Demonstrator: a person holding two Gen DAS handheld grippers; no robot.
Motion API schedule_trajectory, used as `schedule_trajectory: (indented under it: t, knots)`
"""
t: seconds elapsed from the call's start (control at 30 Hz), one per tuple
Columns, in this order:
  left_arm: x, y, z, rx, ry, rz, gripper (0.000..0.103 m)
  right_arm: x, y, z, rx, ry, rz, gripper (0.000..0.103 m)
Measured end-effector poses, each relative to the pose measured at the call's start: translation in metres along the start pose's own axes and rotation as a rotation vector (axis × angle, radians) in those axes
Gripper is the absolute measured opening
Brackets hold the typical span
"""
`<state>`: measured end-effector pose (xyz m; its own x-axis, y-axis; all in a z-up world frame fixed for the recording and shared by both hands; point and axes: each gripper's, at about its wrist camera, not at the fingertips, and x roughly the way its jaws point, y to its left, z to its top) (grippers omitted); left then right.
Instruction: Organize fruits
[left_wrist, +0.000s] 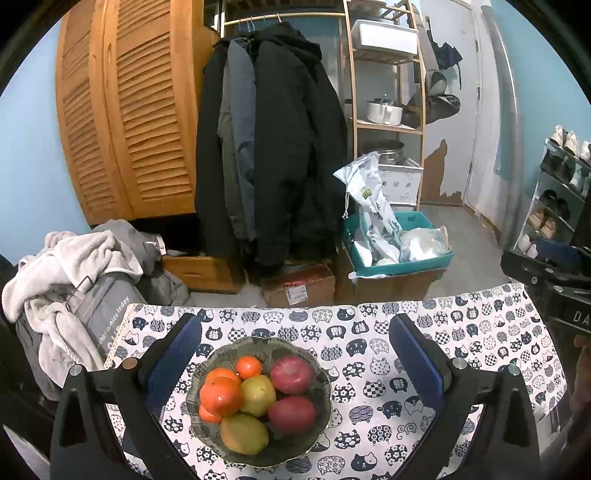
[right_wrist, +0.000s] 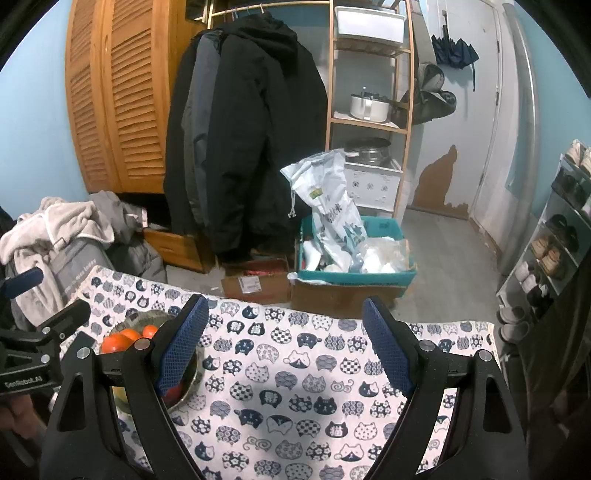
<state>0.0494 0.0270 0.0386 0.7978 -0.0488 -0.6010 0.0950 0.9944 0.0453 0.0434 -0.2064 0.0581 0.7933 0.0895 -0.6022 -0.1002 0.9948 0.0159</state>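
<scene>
Coats (left_wrist: 280, 147) and a teal crate (left_wrist: 399, 240) crowd the floor beyond the table (left_wrist: 461, 354). Both the left gripper (left_wrist: 295, 354) and right gripper (right_wrist: 284, 343) gape empty. Fruit fills the bowl (left_wrist: 207, 435) (front lemon (left_wrist: 243, 434) lying crosswise).

Walls painted blue; plaster peeling low beside the white door (left_wrist: 487, 110). Louvred wooden wardrobe (left_wrist: 125, 110) at left, dark coats (left_wrist: 280, 147) on a rail, open wooden shelving (left_wrist: 388, 103), shoe rack (left_wrist: 557, 195) at right. Grey floor (left_wrist: 469, 254) carries cardboard boxes (left_wrist: 299, 288).
</scene>
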Motion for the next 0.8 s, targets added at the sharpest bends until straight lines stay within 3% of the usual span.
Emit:
schedule_trajectory:
  t: [0.8]
  knots:
    - [0.008, 0.007, -0.006, -0.02, 0.074, 0.025, 0.102, 0.011, 0.017, -0.006, -0.023, 0.059, 0.033, 0.084]
